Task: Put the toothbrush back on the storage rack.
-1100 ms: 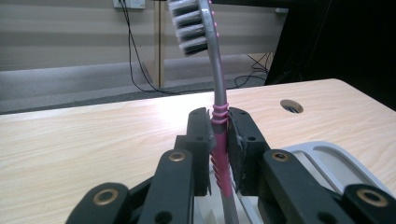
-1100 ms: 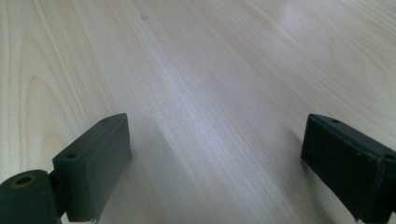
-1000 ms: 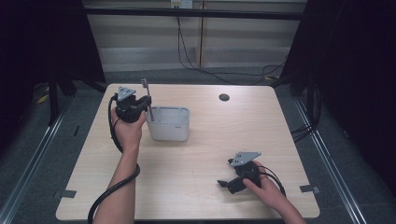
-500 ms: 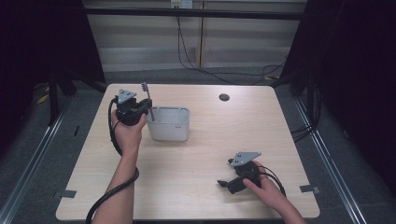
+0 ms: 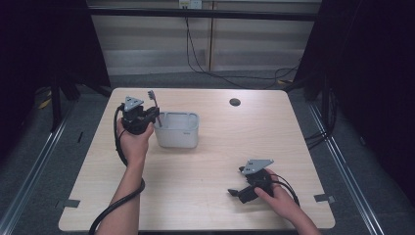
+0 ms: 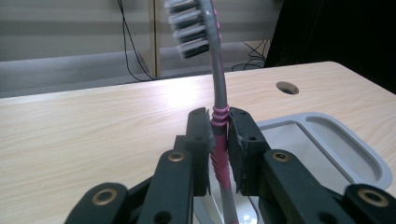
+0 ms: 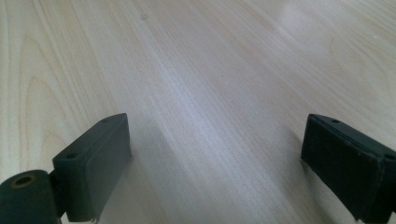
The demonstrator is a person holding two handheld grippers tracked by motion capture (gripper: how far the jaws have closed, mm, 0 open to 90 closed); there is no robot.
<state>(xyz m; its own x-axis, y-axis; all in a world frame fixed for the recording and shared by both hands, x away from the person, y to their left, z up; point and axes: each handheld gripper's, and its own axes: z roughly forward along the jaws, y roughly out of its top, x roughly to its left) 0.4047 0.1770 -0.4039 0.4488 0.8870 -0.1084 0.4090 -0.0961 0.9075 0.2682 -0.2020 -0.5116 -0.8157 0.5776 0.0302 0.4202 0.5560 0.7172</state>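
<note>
Toothbrush held upright at the grey container's edge

The light wooden table [image 5: 205, 161] carried a pale grey rounded plastic container [image 5: 177, 130] towards its far left. The left gripper [image 6: 218, 140] had its jaws clamped on the pink ribbed grip of a grey-handled toothbrush [image 6: 215, 84], bristles up, just over the container's left rim. The right gripper [image 7: 215, 163] rested near the front right, jaws spread wide, holding nothing.

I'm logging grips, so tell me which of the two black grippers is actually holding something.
The left gripper, beside the grey plastic holder: its jaws clamp a grey and pink toothbrush, bristles up. The right gripper rests open on the wooden table.
</note>
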